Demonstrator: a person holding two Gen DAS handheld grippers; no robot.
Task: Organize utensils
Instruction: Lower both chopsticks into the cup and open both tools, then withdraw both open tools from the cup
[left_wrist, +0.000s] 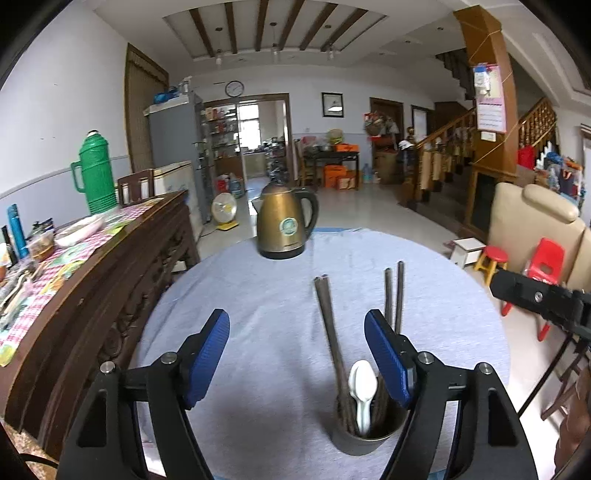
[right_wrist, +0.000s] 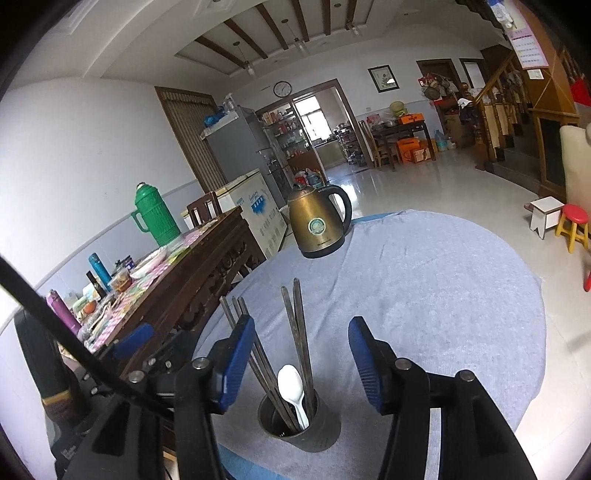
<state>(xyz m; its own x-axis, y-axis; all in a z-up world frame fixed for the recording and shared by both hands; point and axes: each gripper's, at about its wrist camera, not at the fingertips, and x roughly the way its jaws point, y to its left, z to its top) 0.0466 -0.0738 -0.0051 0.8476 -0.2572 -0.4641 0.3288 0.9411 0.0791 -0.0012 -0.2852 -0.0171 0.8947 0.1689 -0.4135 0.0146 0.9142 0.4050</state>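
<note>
A dark metal holder cup (left_wrist: 364, 437) stands at the near edge of the round table with its grey cloth (left_wrist: 266, 295). In it stand several dark chopsticks (left_wrist: 327, 314) and a white plastic spoon (left_wrist: 362, 387), bowl up. My left gripper (left_wrist: 297, 332) is open and empty, just above and left of the cup. In the right wrist view the cup (right_wrist: 301, 430), chopsticks (right_wrist: 297, 325) and spoon (right_wrist: 291, 386) sit between the fingers of my right gripper (right_wrist: 301, 339), which is open and empty. The left gripper shows at the left edge (right_wrist: 135, 339).
A bronze electric kettle (left_wrist: 284, 225) stands at the table's far edge. A dark wooden sideboard (left_wrist: 110, 280) with a green thermos (left_wrist: 96, 173) and clutter runs along the left. Small red stools (left_wrist: 493, 262) and a beige armchair (left_wrist: 532, 218) stand at the right.
</note>
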